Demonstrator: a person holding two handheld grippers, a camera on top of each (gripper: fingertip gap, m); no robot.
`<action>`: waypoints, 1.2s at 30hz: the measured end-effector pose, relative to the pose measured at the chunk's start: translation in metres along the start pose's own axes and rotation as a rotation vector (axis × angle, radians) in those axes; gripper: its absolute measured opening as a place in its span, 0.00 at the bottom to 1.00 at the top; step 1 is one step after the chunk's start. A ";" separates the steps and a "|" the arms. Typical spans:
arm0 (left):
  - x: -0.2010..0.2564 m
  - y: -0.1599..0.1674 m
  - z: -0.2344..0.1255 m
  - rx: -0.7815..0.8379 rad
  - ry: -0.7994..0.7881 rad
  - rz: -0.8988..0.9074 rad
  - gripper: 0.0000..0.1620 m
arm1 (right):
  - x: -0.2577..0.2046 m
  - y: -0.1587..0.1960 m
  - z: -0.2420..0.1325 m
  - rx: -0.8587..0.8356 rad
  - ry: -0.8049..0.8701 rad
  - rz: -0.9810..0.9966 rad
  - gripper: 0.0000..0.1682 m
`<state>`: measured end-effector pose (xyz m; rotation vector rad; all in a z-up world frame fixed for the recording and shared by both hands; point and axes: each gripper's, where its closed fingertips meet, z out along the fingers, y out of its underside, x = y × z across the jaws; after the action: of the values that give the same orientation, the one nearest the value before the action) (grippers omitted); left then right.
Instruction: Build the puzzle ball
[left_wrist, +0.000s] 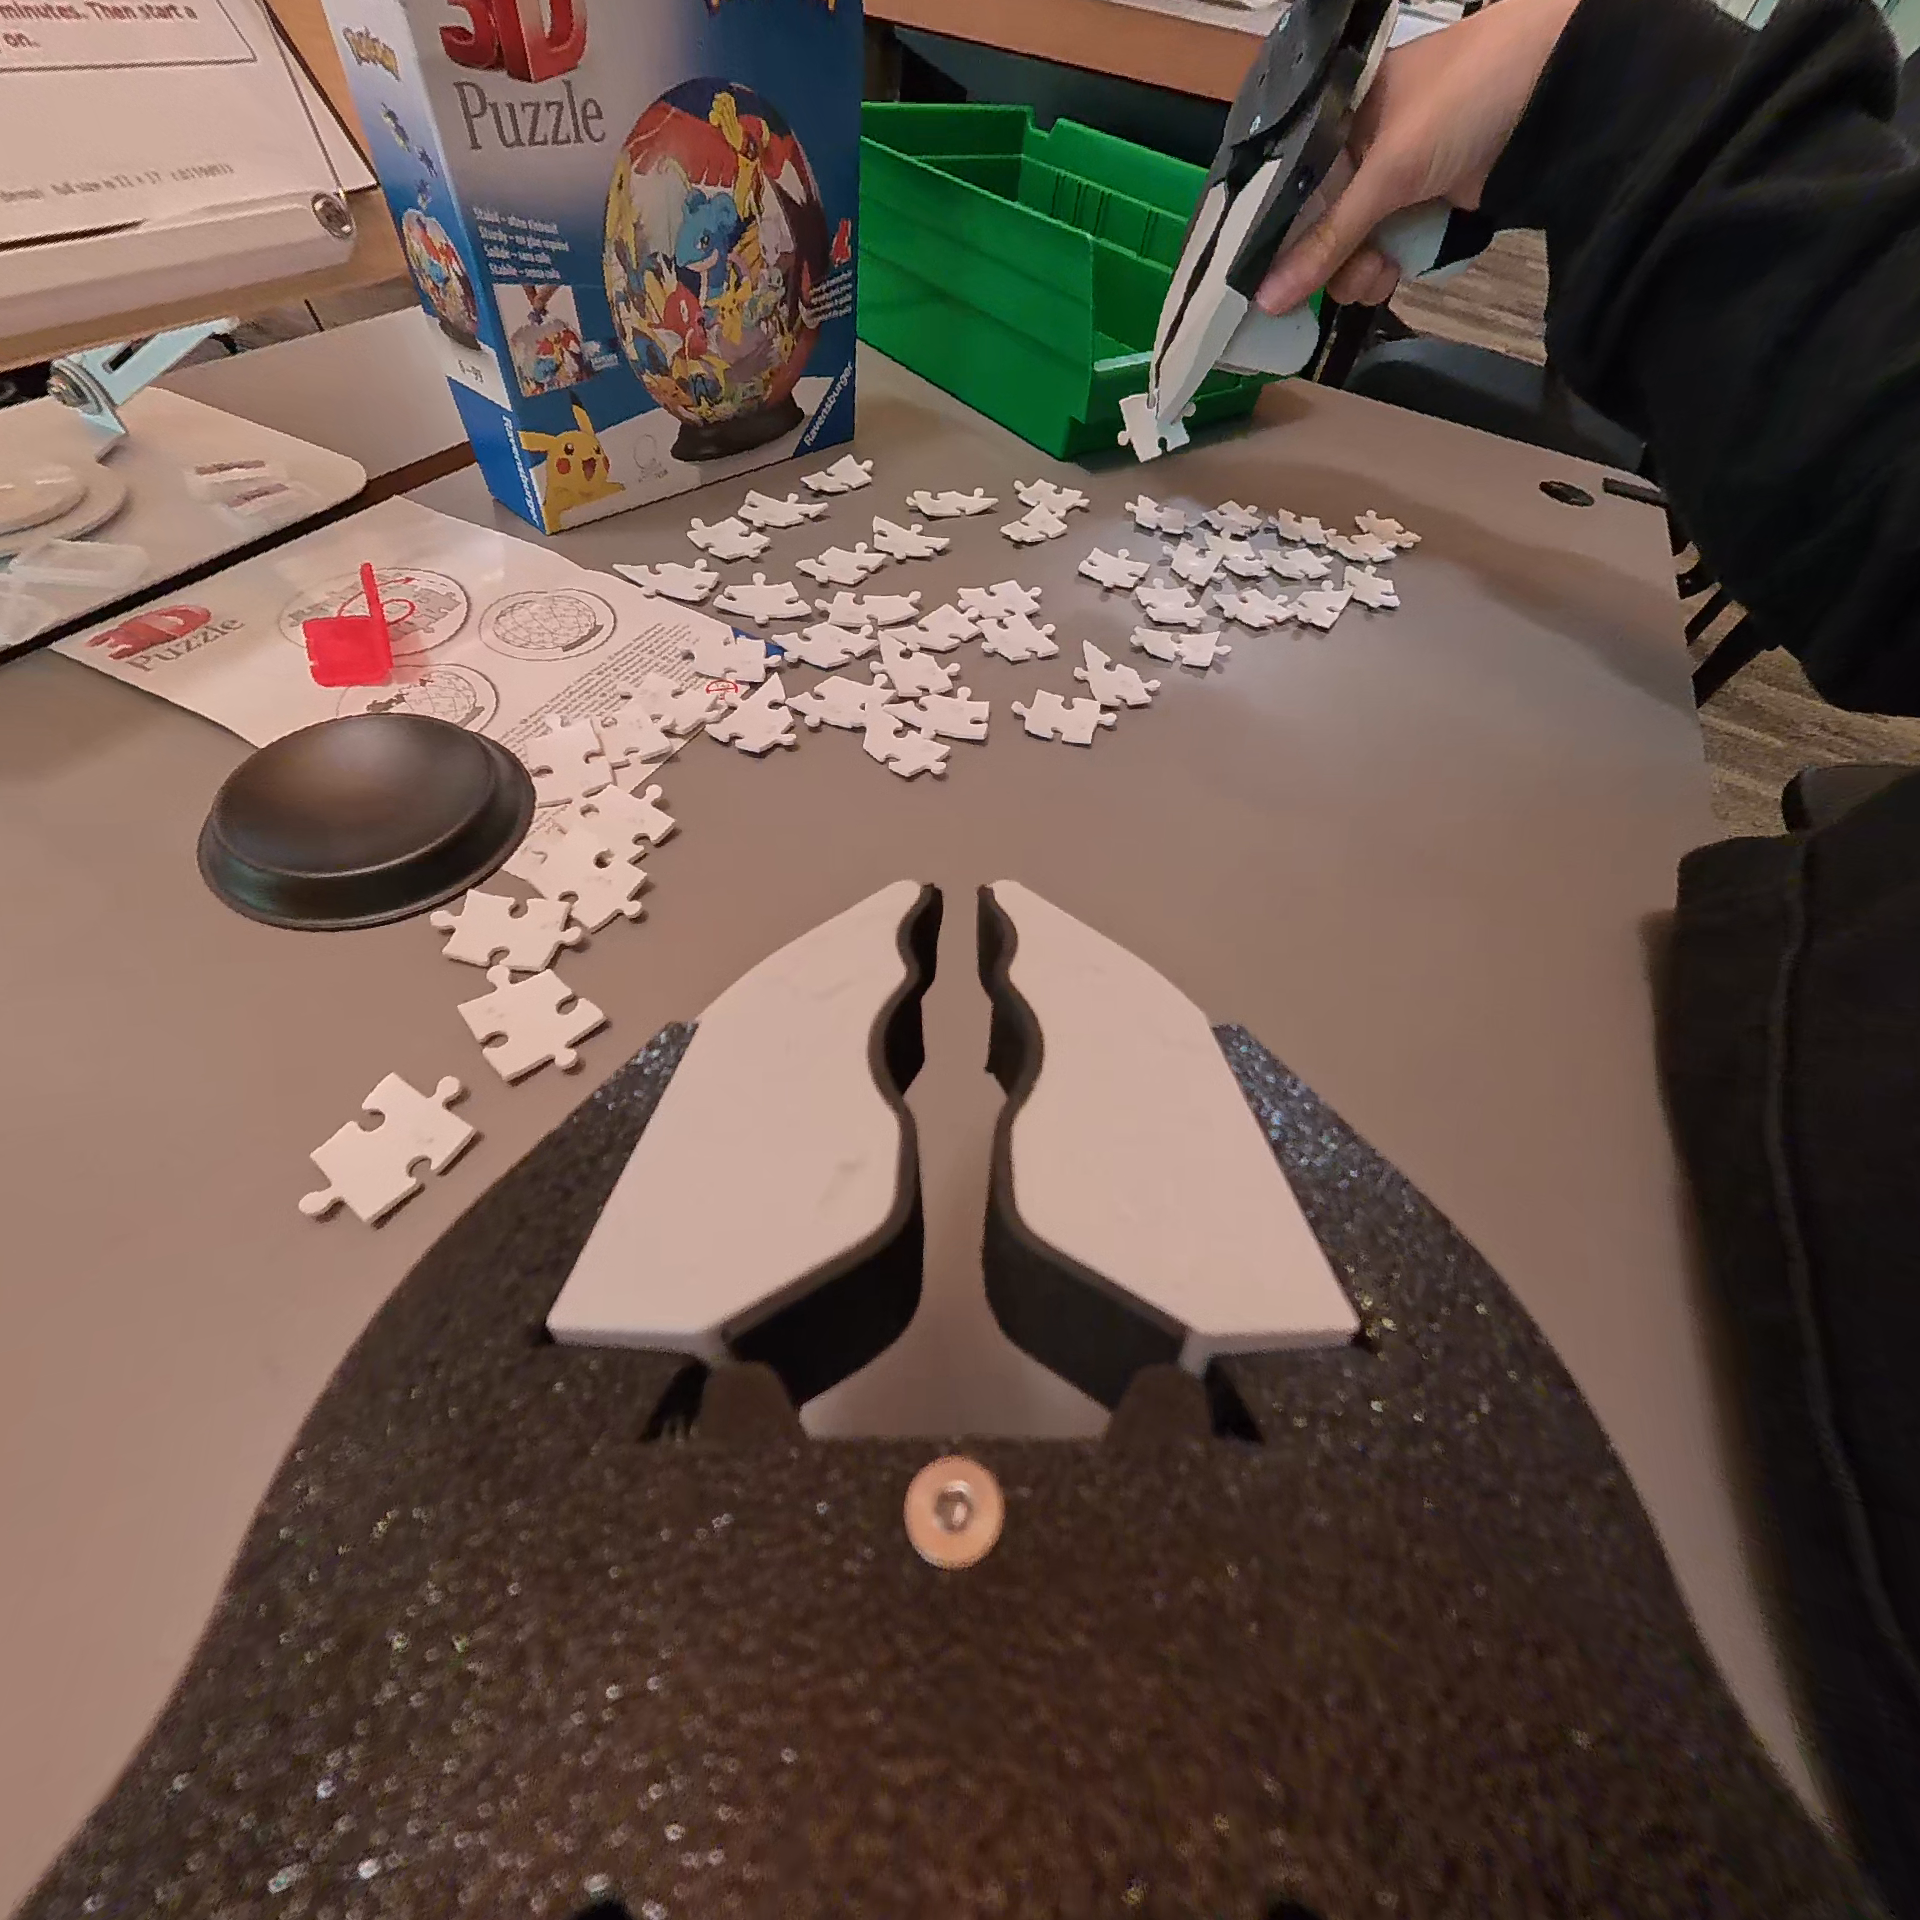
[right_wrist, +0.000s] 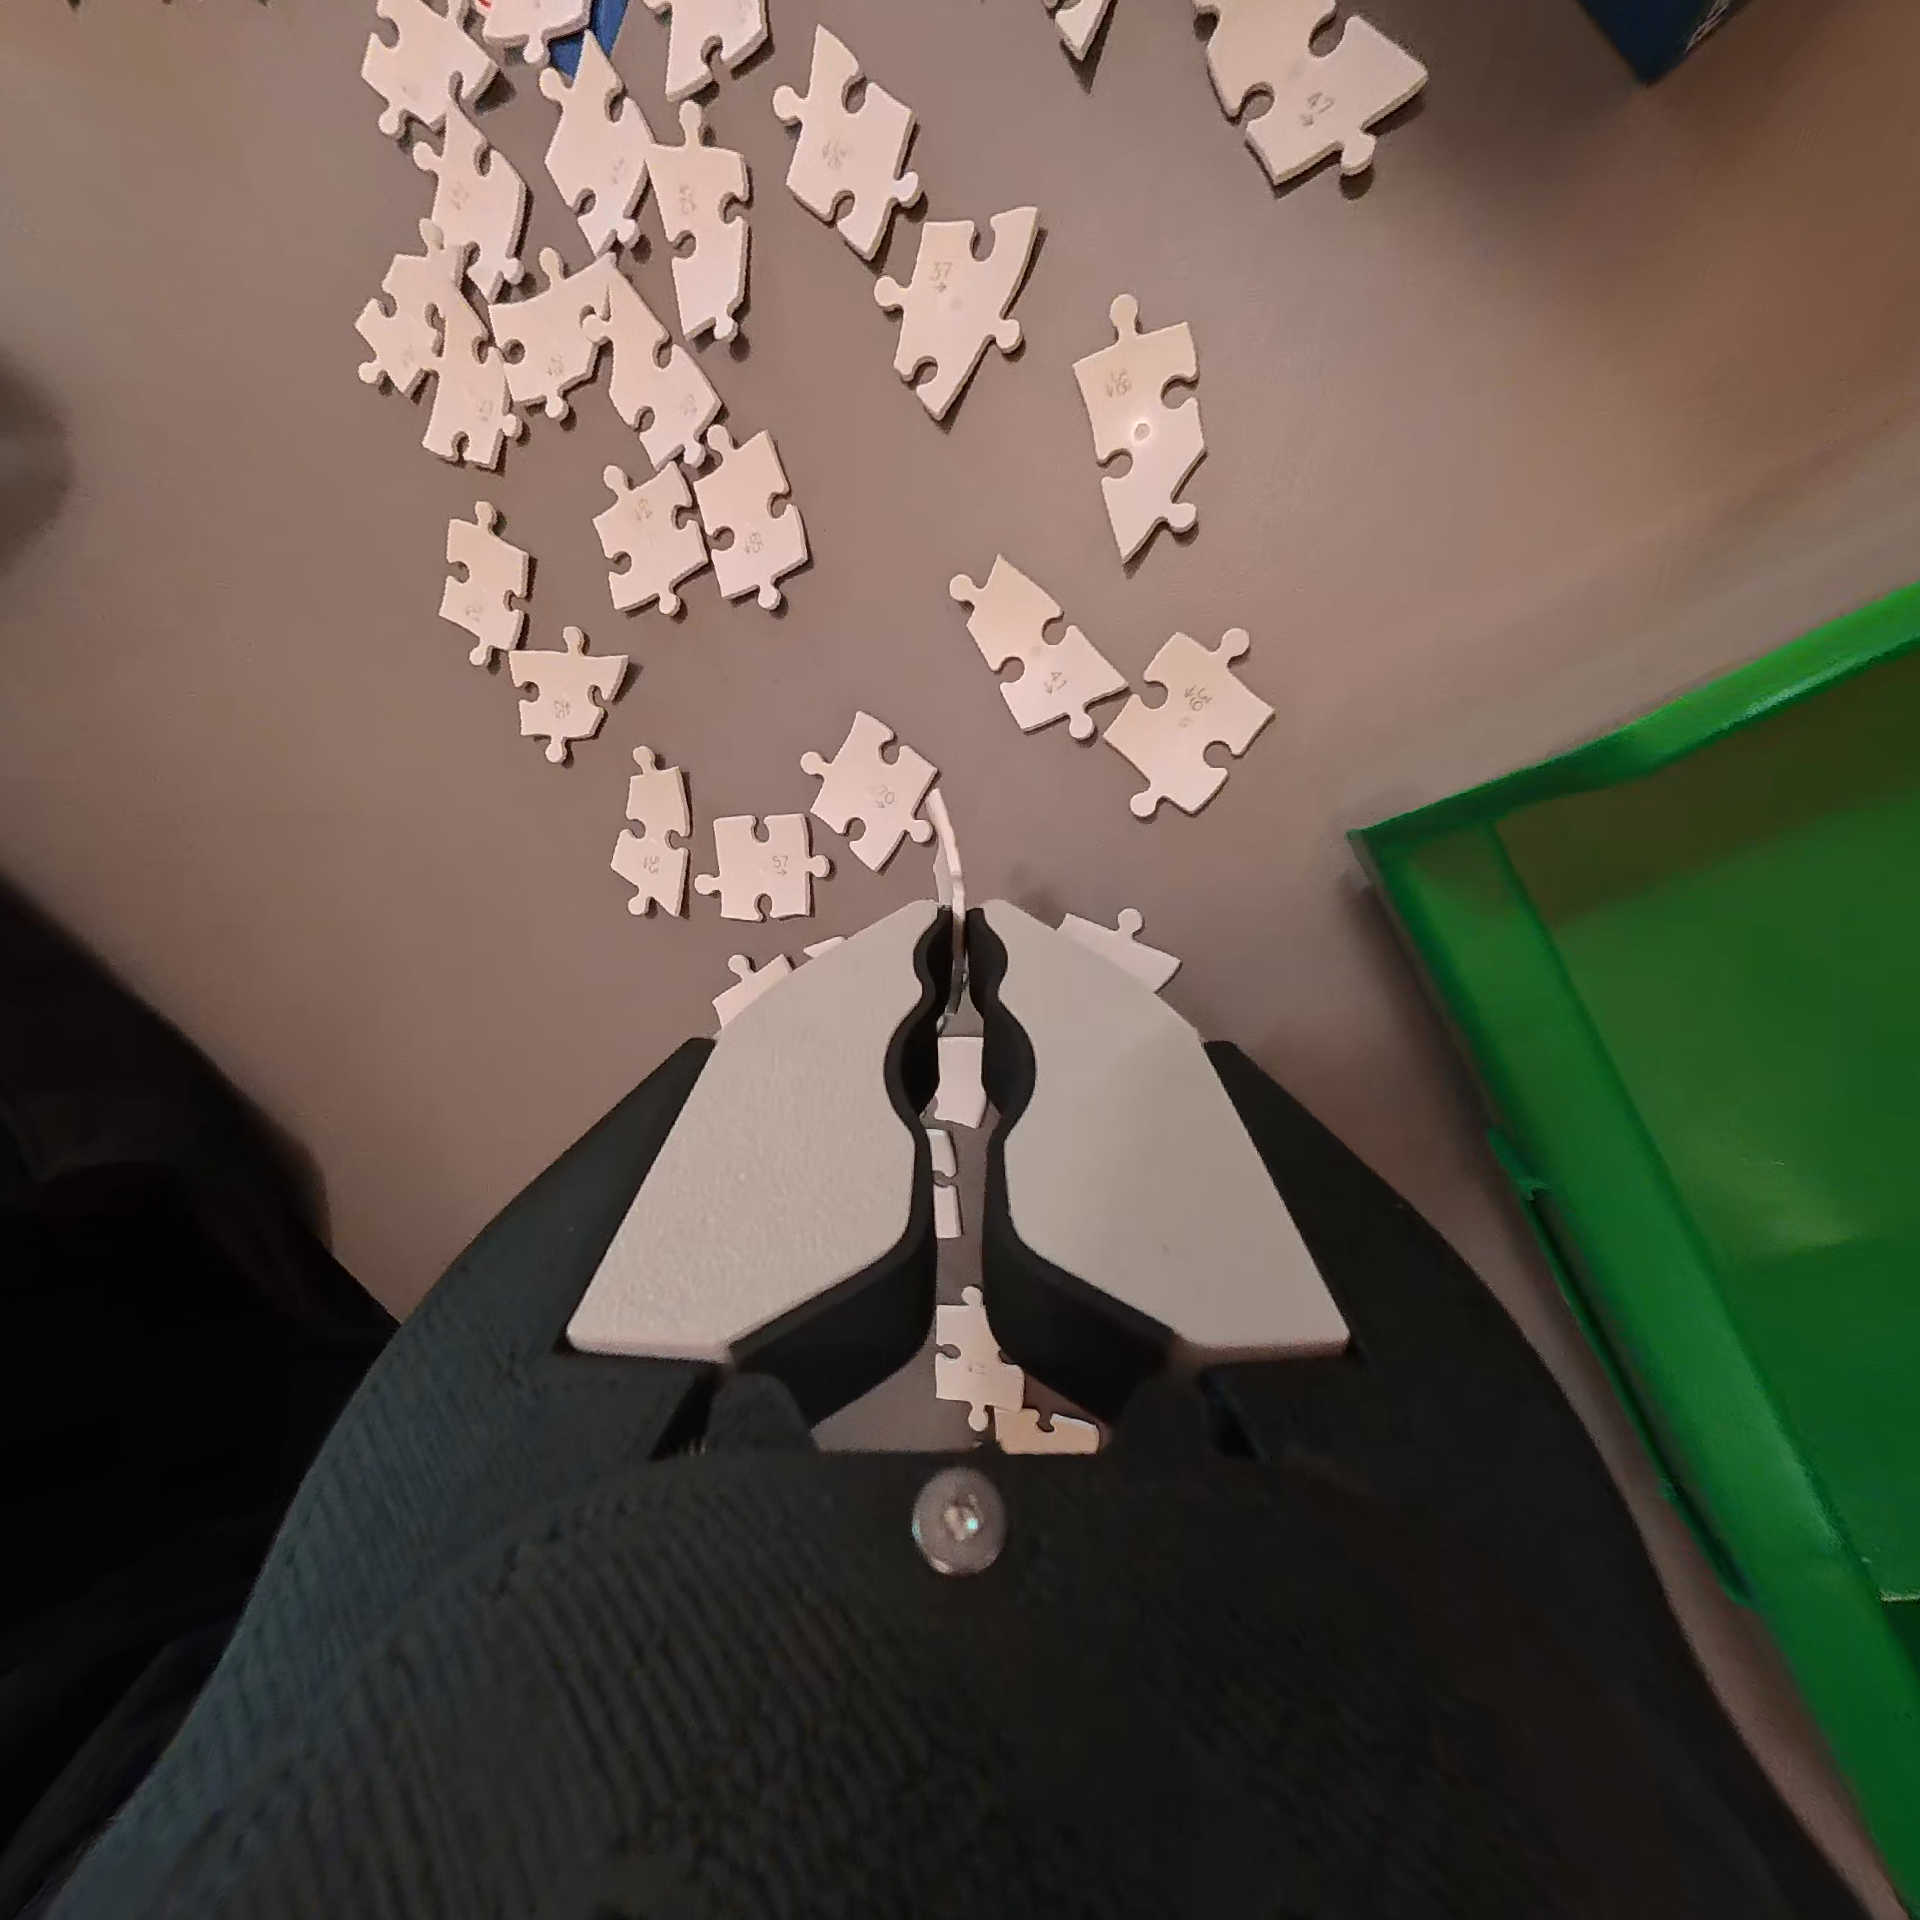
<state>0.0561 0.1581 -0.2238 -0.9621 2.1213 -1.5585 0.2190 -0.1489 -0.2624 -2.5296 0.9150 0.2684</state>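
Note:
Many white puzzle pieces (left_wrist: 883, 623) lie face down, scattered on the grey table (left_wrist: 1299, 883). My left gripper (left_wrist: 959, 896) hovers above the table's near part, empty, its jaws almost together. My right gripper (left_wrist: 1169, 400) is held by a hand at the far right, above the pieces. It is shut on one white puzzle piece (left_wrist: 1143, 431), which hangs from its tips. In the right wrist view the right gripper (right_wrist: 958, 916) pinches that piece (right_wrist: 948, 847) edge-on, above more loose pieces (right_wrist: 748, 520). The black round stand (left_wrist: 364, 821) sits at the left.
The puzzle box (left_wrist: 623, 249) stands at the back. A green bin (left_wrist: 1039, 270) is behind the pieces and also shows in the right wrist view (right_wrist: 1662, 1039). An instruction sheet (left_wrist: 582, 634) with a small red plastic part (left_wrist: 348, 644) lies at the left. A dark sleeve (left_wrist: 1766, 312) is at the right. One gripper's finger ends stand about 35 centimeters off the other's.

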 end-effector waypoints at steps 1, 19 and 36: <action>0.000 0.001 0.000 -0.002 -0.001 0.000 0.04 | 0.000 0.001 0.001 -0.004 -0.003 -0.002 0.02; 0.000 0.006 -0.003 -0.015 -0.016 -0.010 0.05 | -0.023 -0.037 0.021 0.025 -0.054 -0.094 0.02; 0.001 0.009 -0.003 -0.025 -0.009 -0.015 0.06 | -0.047 -0.097 0.055 0.079 -0.149 -0.081 0.02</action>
<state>0.0506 0.1617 -0.2310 -0.9929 2.1376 -1.5354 0.2438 -0.0306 -0.2634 -2.4308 0.7489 0.3820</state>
